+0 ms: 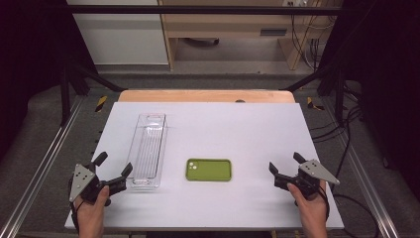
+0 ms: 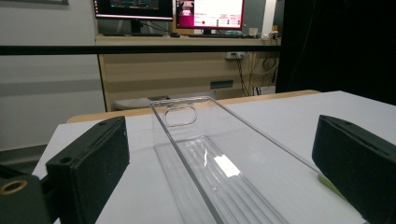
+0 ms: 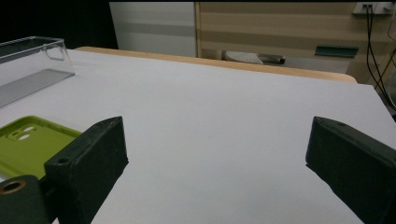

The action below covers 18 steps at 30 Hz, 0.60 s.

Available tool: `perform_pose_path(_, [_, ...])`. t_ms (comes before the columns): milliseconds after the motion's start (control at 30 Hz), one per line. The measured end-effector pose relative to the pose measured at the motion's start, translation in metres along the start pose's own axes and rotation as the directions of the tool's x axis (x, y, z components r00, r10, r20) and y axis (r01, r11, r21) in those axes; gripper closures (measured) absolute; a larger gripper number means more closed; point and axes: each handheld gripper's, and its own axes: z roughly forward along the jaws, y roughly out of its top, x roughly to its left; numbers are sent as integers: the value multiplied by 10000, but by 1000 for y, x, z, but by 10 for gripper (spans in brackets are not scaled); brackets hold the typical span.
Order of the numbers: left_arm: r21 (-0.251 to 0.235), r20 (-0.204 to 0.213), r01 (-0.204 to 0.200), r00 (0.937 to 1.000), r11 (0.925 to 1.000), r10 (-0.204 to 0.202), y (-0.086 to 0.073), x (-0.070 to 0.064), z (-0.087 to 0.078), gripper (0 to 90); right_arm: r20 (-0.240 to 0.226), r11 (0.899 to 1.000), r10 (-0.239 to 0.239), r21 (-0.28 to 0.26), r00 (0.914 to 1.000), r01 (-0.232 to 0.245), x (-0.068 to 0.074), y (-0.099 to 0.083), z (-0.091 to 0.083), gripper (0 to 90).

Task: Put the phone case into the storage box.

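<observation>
A green phone case (image 1: 208,169) lies flat near the middle of the white table (image 1: 233,129), camera cutout to the left. A long clear plastic bin (image 1: 148,148) stands empty left of it. My left gripper (image 1: 113,166) is open at the front left, just beside the bin's near end; in the left gripper view the bin (image 2: 215,154) runs away between the wide-apart jaws. My right gripper (image 1: 286,163) is open at the front right, a short way right of the case. In the right gripper view the case (image 3: 28,144) lies at the left, the bin (image 3: 28,70) behind it.
The table's wooden far edge (image 1: 205,95) borders a floor with cables (image 1: 341,124) at the right. A metal rail (image 1: 39,163) runs along the left side. Monitors (image 2: 187,11) and a wooden desk stand beyond.
</observation>
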Motion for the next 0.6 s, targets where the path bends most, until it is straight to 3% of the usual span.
perform_pose_path(100, [4, -157, -183, 9997, 9998, 183, -3, 2, 0, 34, 158, 10000, -78, 32, 9998, 77, 0, 0, 1, 60])
perform_pose_path(267, [-122, -52, -67, 10000, 9999, 66, -3, 2, -5, 21, 267, 9983, -355, 476, 9990, 342, 4, 2, 3, 85])
perform_pose_path(433, [-73, -27, -200, 9998, 9998, 200, -4, 0, -5, 19, -28, 9960, -249, 854, 9997, 251, 7, 3, 4, 87])
perform_pose_path(500, [-45, 6, -228, 9997, 9997, 228, -5, -1, -5, 19, -60, 9962, -417, 758, 9991, 420, 9, 4, 2, 147])
perform_pose_path(600, [-45, 42, -213, 9998, 9998, 213, -5, -2, -4, 19, -157, 9970, -387, 668, 9991, 397, 11, 5, 1, 141])
